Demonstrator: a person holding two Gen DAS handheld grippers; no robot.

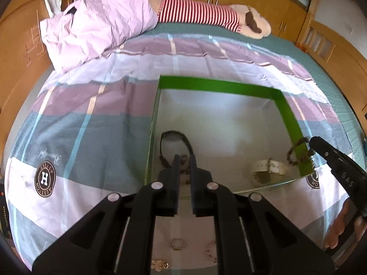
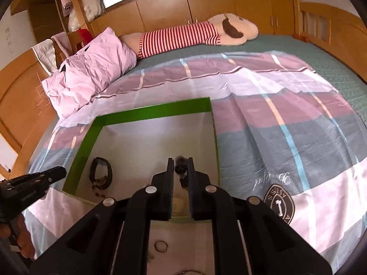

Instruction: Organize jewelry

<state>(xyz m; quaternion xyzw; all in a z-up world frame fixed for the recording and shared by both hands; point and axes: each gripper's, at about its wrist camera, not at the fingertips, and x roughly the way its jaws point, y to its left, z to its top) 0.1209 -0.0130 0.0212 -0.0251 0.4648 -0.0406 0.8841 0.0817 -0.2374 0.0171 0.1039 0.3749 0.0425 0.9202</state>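
Observation:
A green-rimmed box (image 1: 218, 84) with a white floor lies on the bed; it also shows in the right wrist view (image 2: 151, 110). Inside lie a black bracelet (image 1: 174, 137) (image 2: 101, 169), small dark beads (image 1: 183, 160) and a white bracelet (image 1: 270, 167). My left gripper (image 1: 184, 158) is slightly open and empty over the box's near left corner. My right gripper (image 2: 181, 160) is shut on a dark beaded bracelet (image 2: 180, 162), which hangs over the box's right wall in the left wrist view (image 1: 296, 151). A ring (image 1: 177, 244) (image 2: 160, 245) and other pieces lie on the sheet below the grippers.
A pink pillow (image 1: 96, 27) lies at the back left. A striped plush toy (image 1: 206, 16) lies along the wooden headboard cabinets. The patterned sheet (image 1: 91, 119) spreads around the box.

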